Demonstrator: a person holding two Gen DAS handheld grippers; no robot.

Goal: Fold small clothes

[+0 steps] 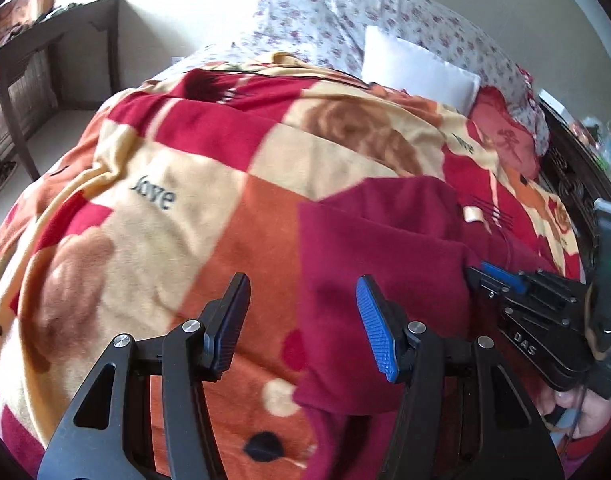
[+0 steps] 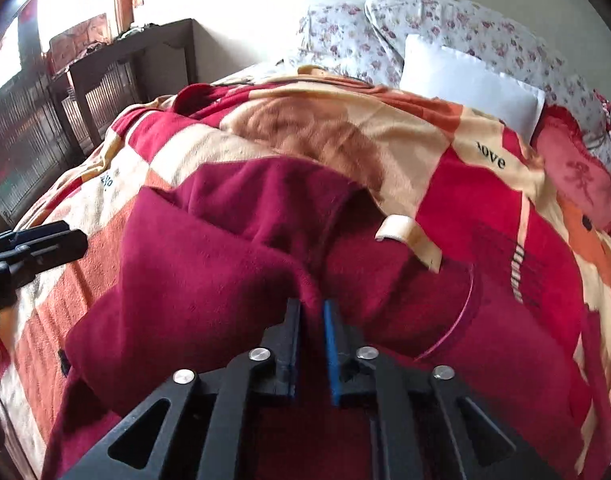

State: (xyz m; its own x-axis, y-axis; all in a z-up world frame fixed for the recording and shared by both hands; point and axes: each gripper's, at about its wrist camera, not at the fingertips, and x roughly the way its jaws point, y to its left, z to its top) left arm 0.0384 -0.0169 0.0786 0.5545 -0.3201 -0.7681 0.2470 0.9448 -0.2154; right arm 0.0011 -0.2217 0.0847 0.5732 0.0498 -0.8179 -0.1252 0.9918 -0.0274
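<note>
Lying on the patterned blanket [image 1: 209, 152], the maroon garment [image 2: 209, 272] is pinched by the right gripper [image 2: 312, 312]; the left gripper [image 1: 303, 292], spread wide at its nine o'clock edge, holds nothing.

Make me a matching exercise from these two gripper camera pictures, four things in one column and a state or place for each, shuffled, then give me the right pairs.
Column one:
1. left gripper
2. right gripper
3. maroon garment
4. white pillow

Column two:
A. jaws shut on a fold of fabric
B. at the head of the bed, against the floral bedding
C. jaws open, holding nothing
D. spread on the patterned blanket

Pairs: 1-C, 2-A, 3-D, 4-B
</note>
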